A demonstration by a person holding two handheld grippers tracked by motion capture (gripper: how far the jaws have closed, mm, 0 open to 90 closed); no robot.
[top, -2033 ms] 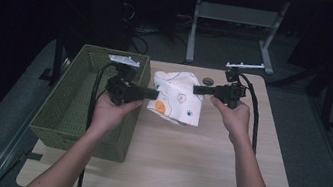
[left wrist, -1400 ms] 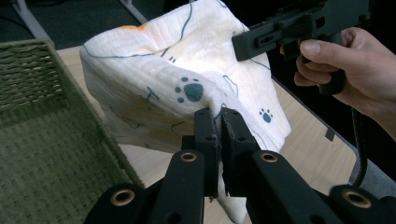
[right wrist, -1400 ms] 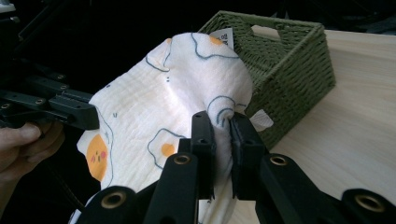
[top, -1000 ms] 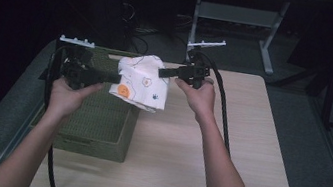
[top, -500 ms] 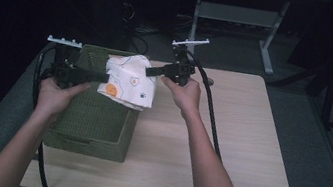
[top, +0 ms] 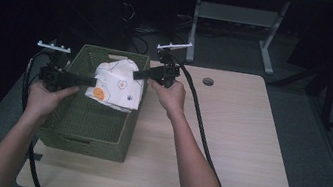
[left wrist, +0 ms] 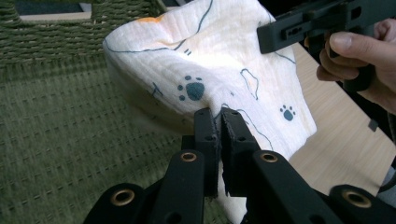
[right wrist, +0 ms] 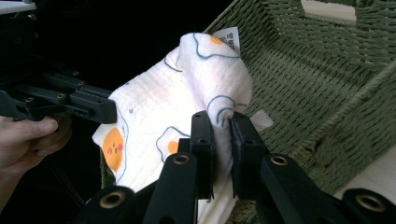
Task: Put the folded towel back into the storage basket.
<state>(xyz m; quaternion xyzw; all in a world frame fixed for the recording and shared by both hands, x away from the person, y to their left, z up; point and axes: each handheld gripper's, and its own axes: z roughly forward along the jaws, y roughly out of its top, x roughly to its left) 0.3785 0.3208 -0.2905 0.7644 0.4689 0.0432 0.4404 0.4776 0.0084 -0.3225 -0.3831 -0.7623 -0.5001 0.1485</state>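
Cloth (top: 116, 85) | white label tag, print unreadable | over green basket (top: 93, 130)

- a light wooden table (top: 246, 151) carried the work, with a round hole (top: 208, 81) near its far edge.
- a grey metal stand (top: 237, 18) stood on the dark floor (top: 308, 146) beyond the table.

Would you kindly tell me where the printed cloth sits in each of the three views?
High view: cloth left of centre, over the green basket.
Left gripper view: upper centre, above the jaws.
Right gripper view: centre, above the jaws.
Shared landmark: the basket's woven wall.
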